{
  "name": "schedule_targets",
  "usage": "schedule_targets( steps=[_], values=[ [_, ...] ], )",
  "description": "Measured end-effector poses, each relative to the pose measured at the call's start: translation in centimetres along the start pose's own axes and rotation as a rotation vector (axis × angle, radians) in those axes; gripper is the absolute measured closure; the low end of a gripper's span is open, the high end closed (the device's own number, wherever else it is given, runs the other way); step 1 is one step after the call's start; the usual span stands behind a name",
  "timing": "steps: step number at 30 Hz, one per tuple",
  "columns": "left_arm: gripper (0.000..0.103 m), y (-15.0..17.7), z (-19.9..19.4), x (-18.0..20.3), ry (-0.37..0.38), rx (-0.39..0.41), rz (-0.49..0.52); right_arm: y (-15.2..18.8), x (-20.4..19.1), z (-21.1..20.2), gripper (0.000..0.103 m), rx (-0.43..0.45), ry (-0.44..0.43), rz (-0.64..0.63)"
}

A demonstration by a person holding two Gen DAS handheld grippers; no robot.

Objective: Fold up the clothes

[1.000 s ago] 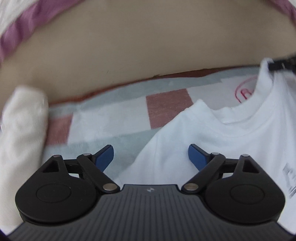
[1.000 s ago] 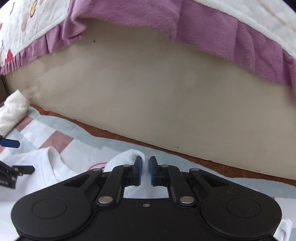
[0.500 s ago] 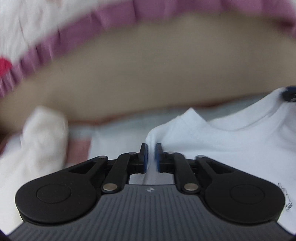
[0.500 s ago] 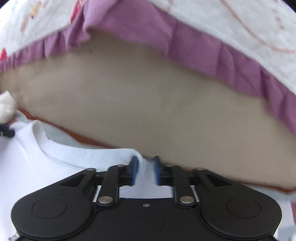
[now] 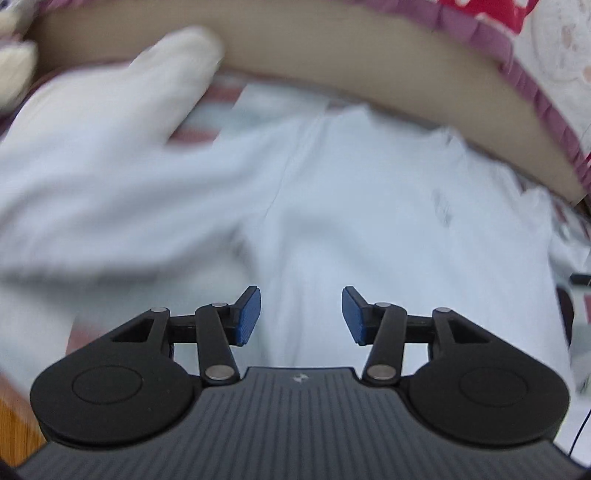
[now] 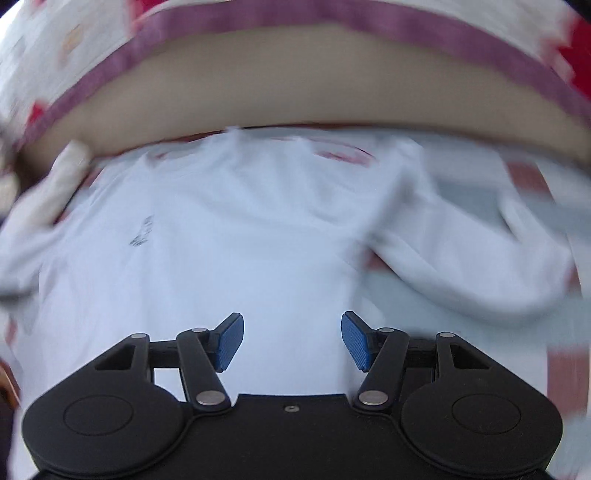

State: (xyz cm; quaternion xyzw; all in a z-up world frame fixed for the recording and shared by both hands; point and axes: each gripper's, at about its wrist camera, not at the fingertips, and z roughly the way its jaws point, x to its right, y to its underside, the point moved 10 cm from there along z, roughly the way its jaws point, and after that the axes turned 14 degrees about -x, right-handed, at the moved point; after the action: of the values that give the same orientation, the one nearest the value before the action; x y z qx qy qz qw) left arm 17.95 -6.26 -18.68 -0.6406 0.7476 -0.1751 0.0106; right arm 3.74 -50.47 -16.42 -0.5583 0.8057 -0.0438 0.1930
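A white long-sleeved shirt (image 6: 236,236) lies spread flat on a checked blanket, collar toward the bed; it also shows in the left wrist view (image 5: 369,206). Its right sleeve (image 6: 461,258) lies out to the right, its left sleeve (image 5: 110,192) out to the left. My left gripper (image 5: 301,314) is open and empty above the shirt's body. My right gripper (image 6: 291,339) is open and empty above the shirt's lower body. Both views are blurred by motion.
A tan bed base (image 6: 295,81) with a purple-trimmed quilt (image 6: 332,20) runs across the far side. A cream folded cloth (image 5: 173,66) lies at the far left. The red, white and grey blanket (image 6: 524,177) shows around the shirt. Wood floor (image 5: 14,424) is at lower left.
Both grippers held the shirt's shoulders half a second ago; both have let go, opened, and pulled back and up. The shirt now lies flat.
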Motion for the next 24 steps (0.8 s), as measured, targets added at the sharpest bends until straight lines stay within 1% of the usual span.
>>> schedule_targets(
  steps=[1, 2, 4, 7, 9, 11, 13, 14, 15, 16, 17, 18, 20, 21, 23, 24],
  values=[
    [0.055, 1.5, 0.1, -0.8, -0.004, -0.018, -0.027, 0.5, 1.1, 0.0, 0.039, -0.005, -0.012, 0.05],
    [0.055, 3.0, 0.2, -1.3, 0.015, -0.043, -0.054, 1.1, 2.1, 0.0, 0.039, -0.011, -0.023, 0.097],
    [0.053, 5.6, 0.6, -2.0, 0.083, -0.085, -0.116, 2.3, 3.2, 0.1, 0.039, -0.041, -0.046, 0.148],
    [0.051, 8.7, 1.0, -2.6, 0.171, -0.127, -0.172, 3.6, 3.0, 0.4, 0.039, -0.088, -0.091, 0.166],
    [0.043, 9.7, 1.1, -2.5, 0.203, -0.139, -0.186, 4.5, 2.7, 1.7, 0.039, -0.139, -0.079, 0.166],
    [0.04, 10.3, 1.4, -2.3, 0.224, -0.157, -0.189, 5.4, 2.4, 3.2, 0.039, -0.195, -0.046, 0.144],
    [0.04, 10.6, 1.9, -1.6, 0.251, -0.177, -0.18, 5.8, 1.9, 4.0, 0.039, -0.223, -0.027, 0.116],
    [0.041, 10.7, 2.1, -1.2, 0.264, -0.184, -0.169, 5.9, 1.5, 4.2, 0.039, -0.222, -0.029, 0.093],
    [0.049, 10.7, 2.1, -0.7, 0.262, -0.171, -0.14, 6.0, 1.1, 4.3, 0.05, -0.218, -0.03, 0.069],
    [0.064, 10.8, 2.1, -0.2, 0.261, -0.158, -0.11, 6.0, 0.7, 4.2, 0.095, -0.204, -0.014, 0.031],
    [0.1, 10.8, 2.1, 0.3, 0.256, -0.143, -0.081, 5.9, 0.6, 4.0, 0.097, -0.183, 0.026, -0.008],
    [0.1, 10.8, 1.6, 0.6, 0.228, -0.121, -0.054, 5.9, 0.5, 3.7, 0.098, -0.161, 0.066, -0.046],
    [0.1, 10.8, 0.6, 1.2, 0.174, -0.074, 0.001, 5.8, 0.8, 2.6, 0.099, -0.116, 0.142, -0.081],
    [0.1, 11.0, -0.4, 1.3, 0.147, -0.053, 0.02, 5.9, 1.1, 2.6, 0.099, -0.118, 0.151, -0.075],
    [0.1, 11.1, -1.5, 1.4, 0.15, -0.034, 0.031, 6.0, 1.3, 2.9, 0.099, -0.128, 0.184, -0.085],
    [0.1, 11.1, -1.8, 1.4, 0.175, -0.029, 0.023, 6.1, 1.4, 3.1, 0.1, -0.134, 0.206, -0.099]
  ],
)
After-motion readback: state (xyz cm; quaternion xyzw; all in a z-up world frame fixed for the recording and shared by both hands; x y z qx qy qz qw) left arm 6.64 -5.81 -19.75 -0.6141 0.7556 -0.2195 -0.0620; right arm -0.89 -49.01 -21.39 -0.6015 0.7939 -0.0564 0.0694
